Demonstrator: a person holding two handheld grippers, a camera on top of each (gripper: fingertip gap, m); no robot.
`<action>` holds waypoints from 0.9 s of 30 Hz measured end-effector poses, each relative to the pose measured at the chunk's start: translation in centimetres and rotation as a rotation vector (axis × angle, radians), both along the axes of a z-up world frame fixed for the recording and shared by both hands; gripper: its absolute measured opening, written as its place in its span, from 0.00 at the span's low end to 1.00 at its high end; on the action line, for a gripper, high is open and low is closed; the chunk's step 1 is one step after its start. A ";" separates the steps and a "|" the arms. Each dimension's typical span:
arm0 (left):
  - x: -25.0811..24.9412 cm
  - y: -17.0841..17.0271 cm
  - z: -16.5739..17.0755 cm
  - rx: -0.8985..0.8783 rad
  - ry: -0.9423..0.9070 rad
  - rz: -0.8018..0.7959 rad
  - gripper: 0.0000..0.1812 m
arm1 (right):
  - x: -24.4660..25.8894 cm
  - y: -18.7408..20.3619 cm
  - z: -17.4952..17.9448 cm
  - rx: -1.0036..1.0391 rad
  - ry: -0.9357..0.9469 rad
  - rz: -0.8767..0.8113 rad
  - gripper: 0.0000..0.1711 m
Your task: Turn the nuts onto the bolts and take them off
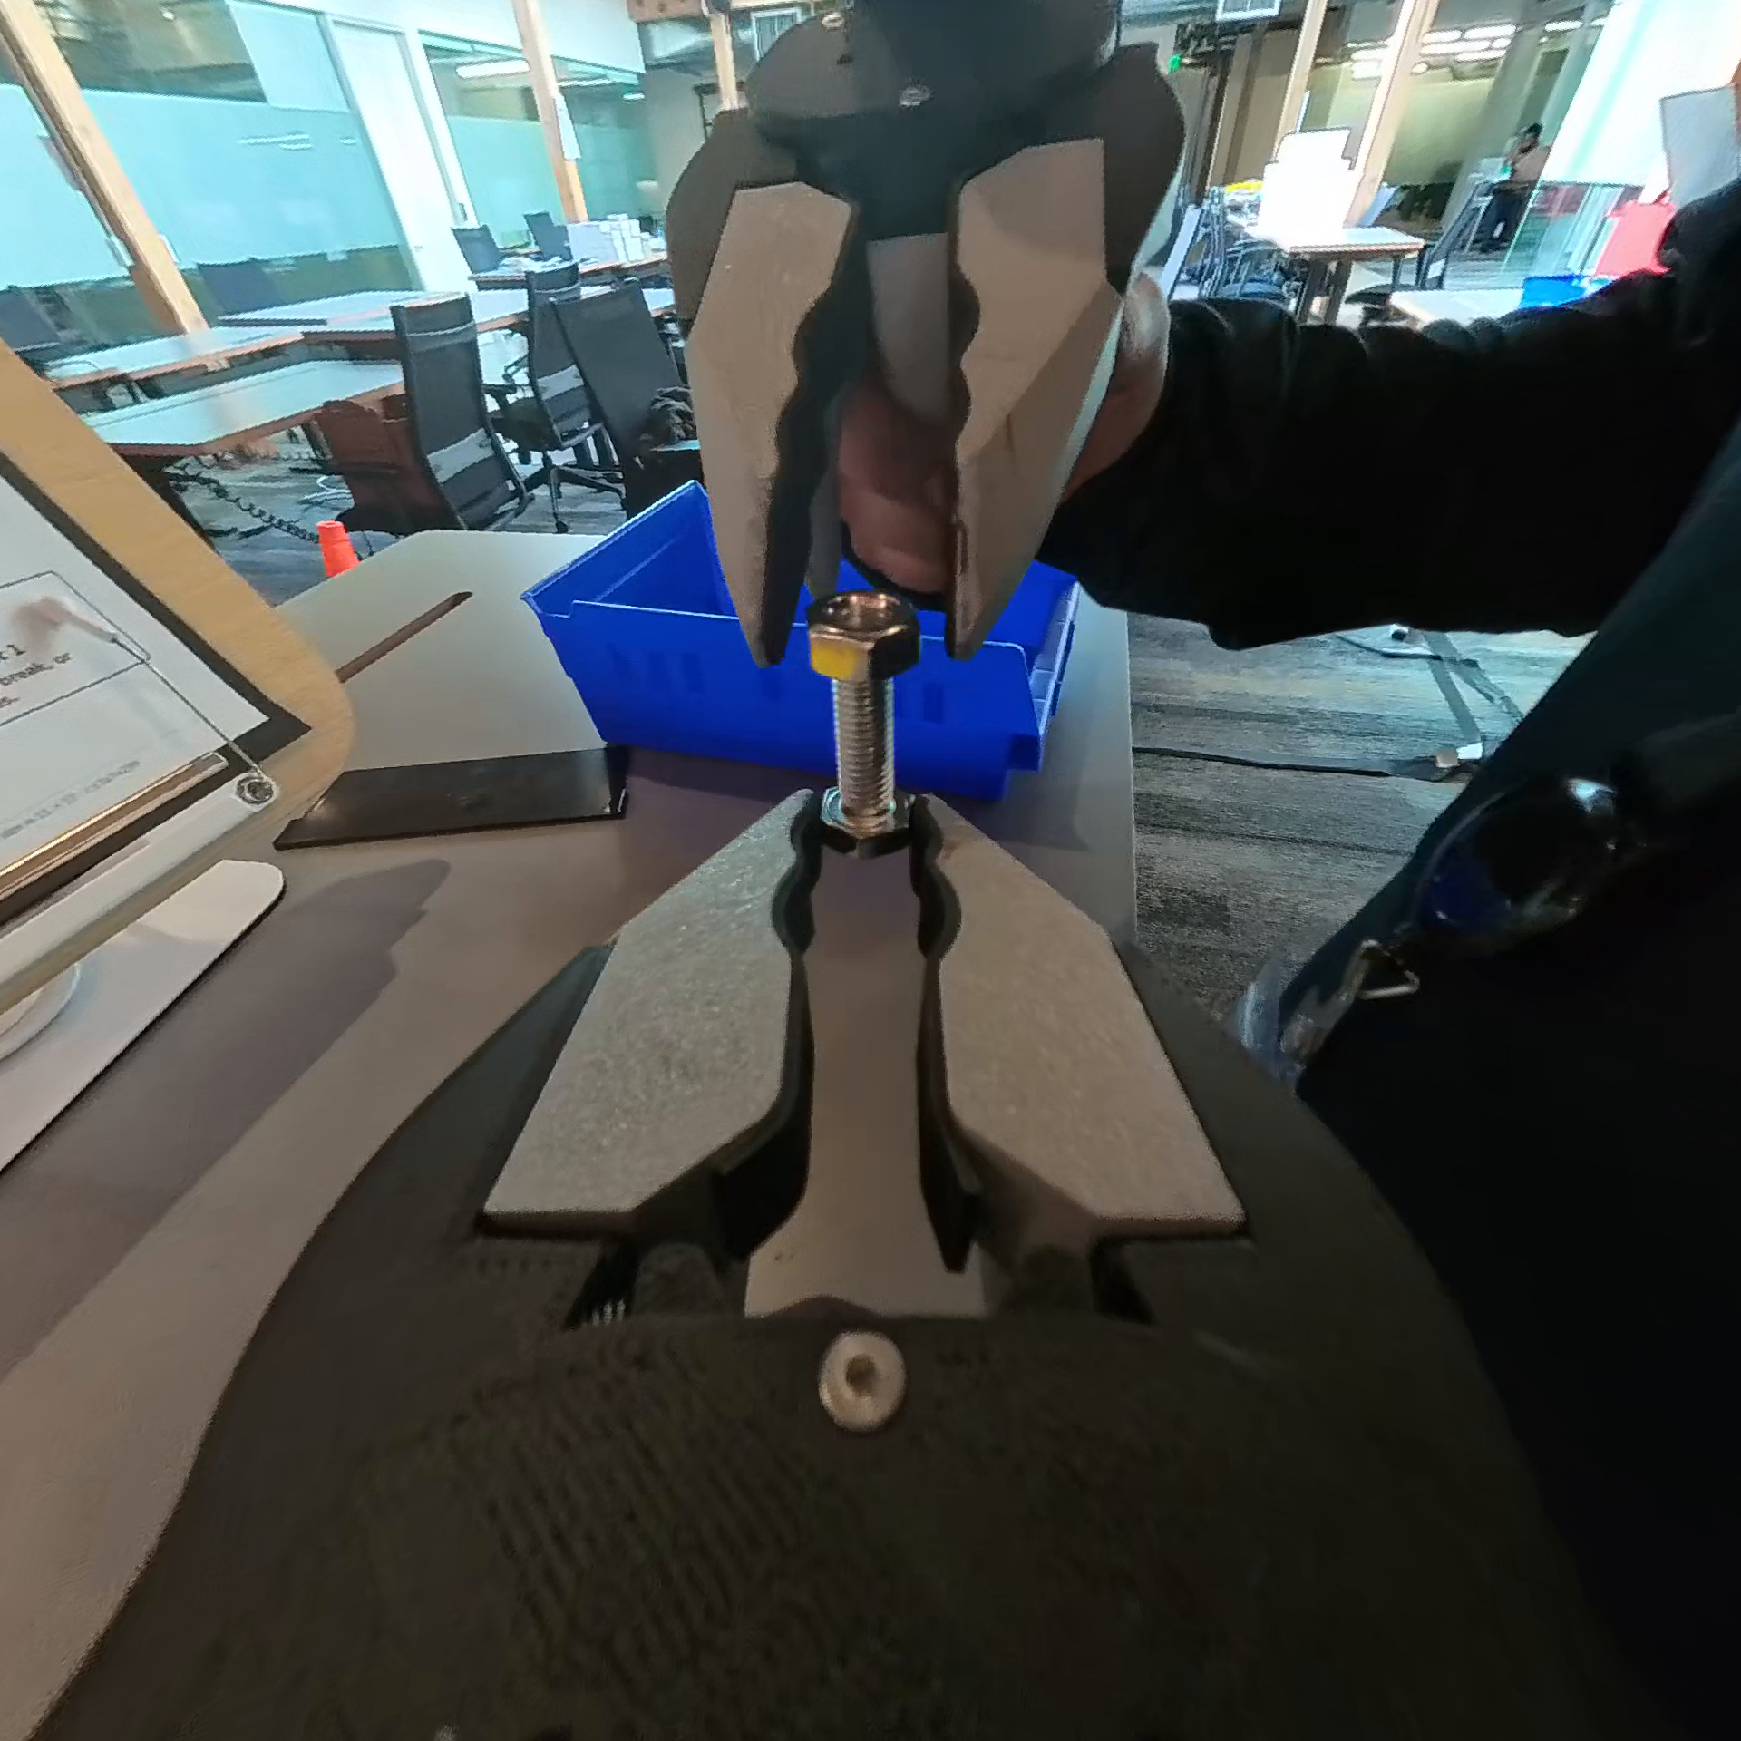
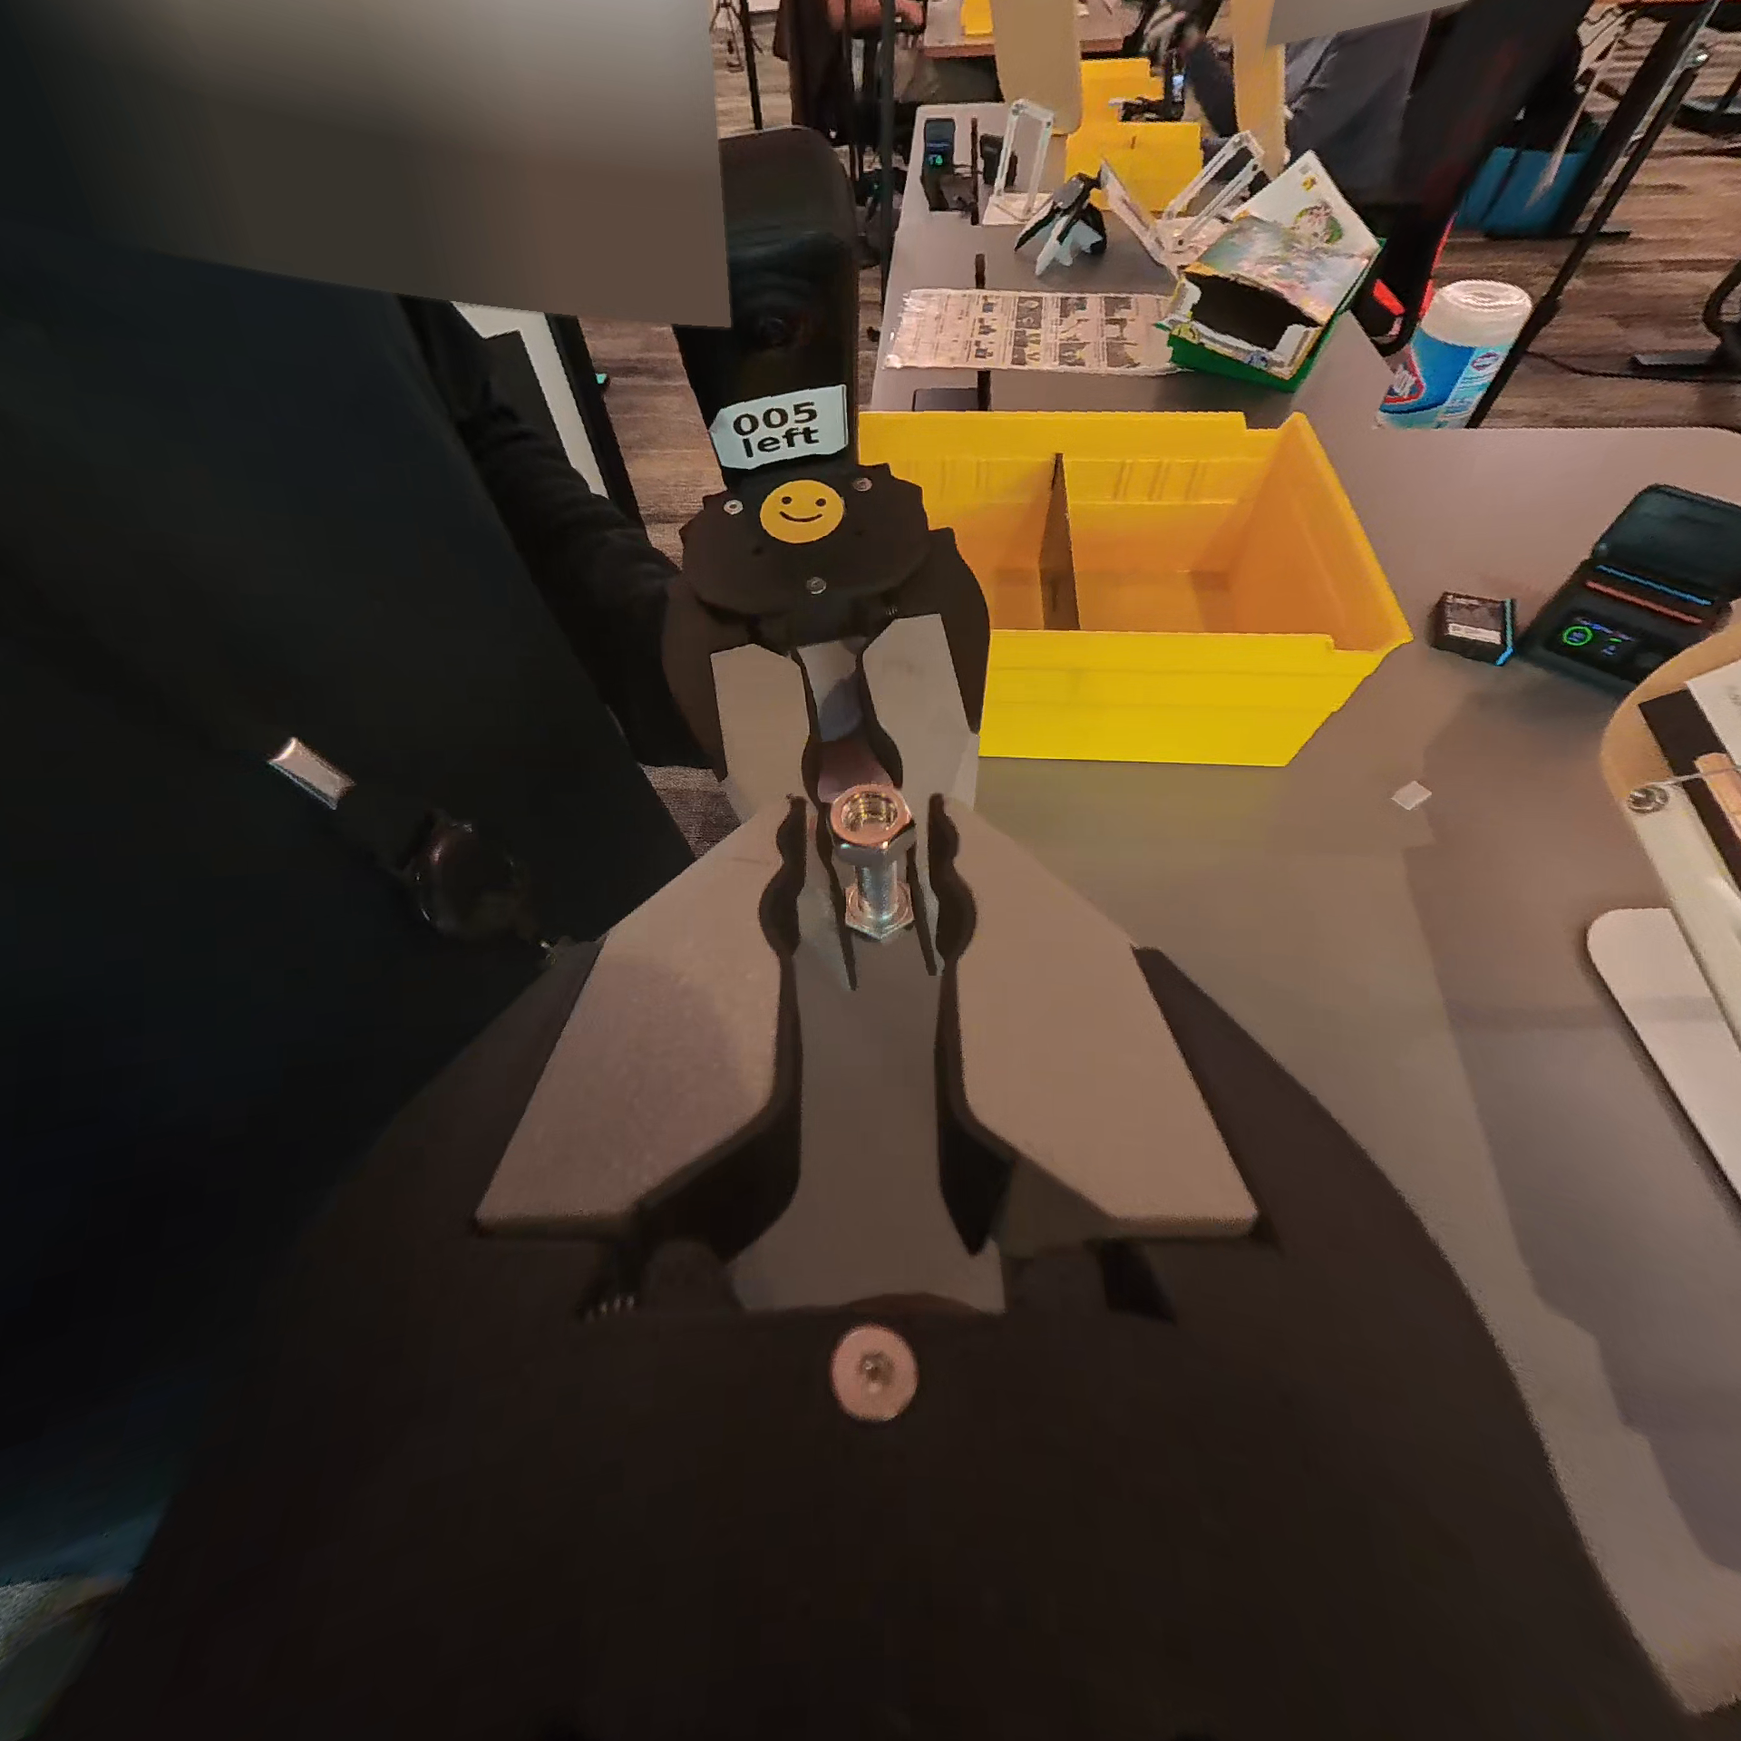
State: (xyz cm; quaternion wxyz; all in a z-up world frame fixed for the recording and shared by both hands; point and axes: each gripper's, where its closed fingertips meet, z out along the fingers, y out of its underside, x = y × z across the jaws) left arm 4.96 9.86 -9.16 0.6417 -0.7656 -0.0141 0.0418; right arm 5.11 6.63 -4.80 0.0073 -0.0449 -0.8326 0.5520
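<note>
a silver bolt (image 1: 862,744) stands upright in the air above a grey table (image 1: 490,659), and everything here is placed around that bolt. the left gripper (image 1: 865,829) is clenched on the bolt's hexagonal head at the bottom end, while the right gripper (image 1: 862,650) comes down from above with its fingers spread to either side of the nut (image 1: 862,641) on the bolt's top end, not clearly touching it. behind the bolt sits a blue bin (image 1: 659,650), and in the right wrist view a yellow bin (image 2: 1178,659) sits beyond and to the right of the bolt.

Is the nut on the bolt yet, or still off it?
On, at the very tip: the nut caps the bolt's end, bare thread below. The right tongs straddle it without gripping.
</note>
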 end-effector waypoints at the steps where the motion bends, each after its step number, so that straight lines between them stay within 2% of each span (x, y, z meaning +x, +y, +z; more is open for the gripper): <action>1: 0.1 0.0 0.0 -0.003 0.003 -0.003 0.10 | 0.1 0.0 0.0 0.000 0.000 0.005 0.12; 8: 0.6 0.2 0.2 0.003 -0.004 -0.035 0.09 | 0.6 0.1 0.1 -0.024 0.000 0.027 0.09; 15: 1.0 0.0 1.5 0.038 -0.005 -0.062 0.10 | 0.9 0.1 1.4 -0.148 -0.052 0.042 0.09; 27: 0.1 0.1 1.7 0.016 0.026 0.003 0.09 | 0.2 0.1 1.7 -0.161 -0.031 -0.021 0.09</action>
